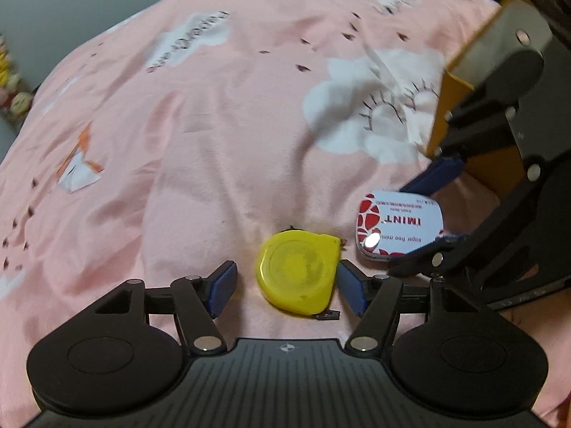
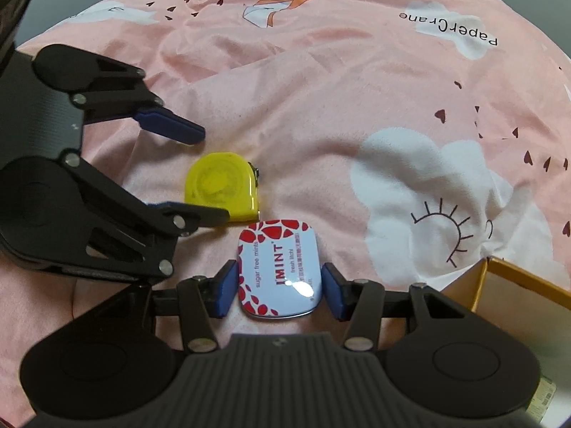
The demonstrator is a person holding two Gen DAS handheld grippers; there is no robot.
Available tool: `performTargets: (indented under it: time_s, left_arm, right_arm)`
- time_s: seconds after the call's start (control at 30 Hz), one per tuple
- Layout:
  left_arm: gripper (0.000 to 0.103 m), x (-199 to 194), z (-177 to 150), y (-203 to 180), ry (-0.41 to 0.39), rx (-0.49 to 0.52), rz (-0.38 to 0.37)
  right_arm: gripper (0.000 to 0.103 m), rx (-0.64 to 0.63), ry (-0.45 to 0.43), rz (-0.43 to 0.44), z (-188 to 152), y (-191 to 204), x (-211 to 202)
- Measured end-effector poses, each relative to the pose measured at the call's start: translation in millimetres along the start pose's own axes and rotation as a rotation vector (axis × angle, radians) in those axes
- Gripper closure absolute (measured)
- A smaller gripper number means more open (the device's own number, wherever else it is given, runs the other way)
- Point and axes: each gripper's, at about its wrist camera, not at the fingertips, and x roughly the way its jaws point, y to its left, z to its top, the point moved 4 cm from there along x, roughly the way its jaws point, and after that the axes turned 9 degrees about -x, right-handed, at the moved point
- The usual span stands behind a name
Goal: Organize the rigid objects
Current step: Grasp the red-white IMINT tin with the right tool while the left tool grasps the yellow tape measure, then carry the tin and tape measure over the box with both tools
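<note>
A yellow tape measure (image 1: 298,273) lies flat on the pink bedding. My left gripper (image 1: 287,289) stands open around it: the right pad (image 1: 351,292) is at its edge, and a gap shows beside the left pad (image 1: 223,287). Just right of the tape lies a white mint tin (image 2: 278,271) with red spots. My right gripper (image 2: 280,289) is shut on the tin, one blue pad against each long side. In the right wrist view the left gripper (image 2: 210,174) straddles the tape measure (image 2: 221,185). In the left wrist view the right gripper (image 1: 410,224) brackets the mint tin (image 1: 399,224).
An open orange cardboard box (image 2: 517,292) sits close to the right of the tin, and its wall (image 1: 496,46) rises behind the right gripper. The pink quilt (image 1: 214,125), printed with white clouds, is soft and wrinkled. Its far edge drops to a dark floor.
</note>
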Motion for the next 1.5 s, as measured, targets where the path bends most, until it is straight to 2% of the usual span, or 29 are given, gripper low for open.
performTargets:
  time_s: [0.13,0.27,0.4,0.5,0.77,0.93,1.0,1.17,1.5]
  left_arm:
    - [0.029,10.4,2.0,-2.1,0.038,0.056,-0.010]
    - [0.029,20.9,4.6,-2.4,0.067,0.056,-0.021]
    - [0.042,24.2,6.7,-4.0,0.069,0.036,-0.035]
    - [0.043,21.3,4.1,-7.0,0.052,0.028,-0.004]
    - [0.044,2.9,-3.3,-3.3,0.037,-0.118,0.075]
    - [0.044,-16.0,-6.6,5.6,0.040,-0.294,0.125]
    - [0.044,-25.8,-8.0,8.1,0.022,-0.336,0.140]
    - [0.044,-55.7,-12.1,5.9,-0.034,-0.405,0.162]
    - [0.044,-120.8,-11.3,-15.0,-0.149,-0.475,0.199]
  right_arm:
    - [0.053,-0.003,0.007,0.005,0.6,0.1,2.7]
    - [0.052,0.005,0.010,0.016,2.4,-1.6,3.9]
    - [0.052,0.008,0.013,0.021,3.4,-3.3,5.1]
    - [0.052,0.003,0.017,0.019,4.0,-2.6,5.8]
    - [0.053,-0.002,0.004,0.013,0.4,-0.9,3.1]
    - [0.053,0.016,-0.018,0.006,-1.9,0.6,-5.6]
    - [0.053,0.015,-0.036,0.006,-2.0,2.4,-13.0]
    - [0.053,0.004,-0.090,-0.007,-0.4,8.8,-34.7]
    - [0.053,-0.010,-0.219,-0.031,-2.7,23.4,-96.7]
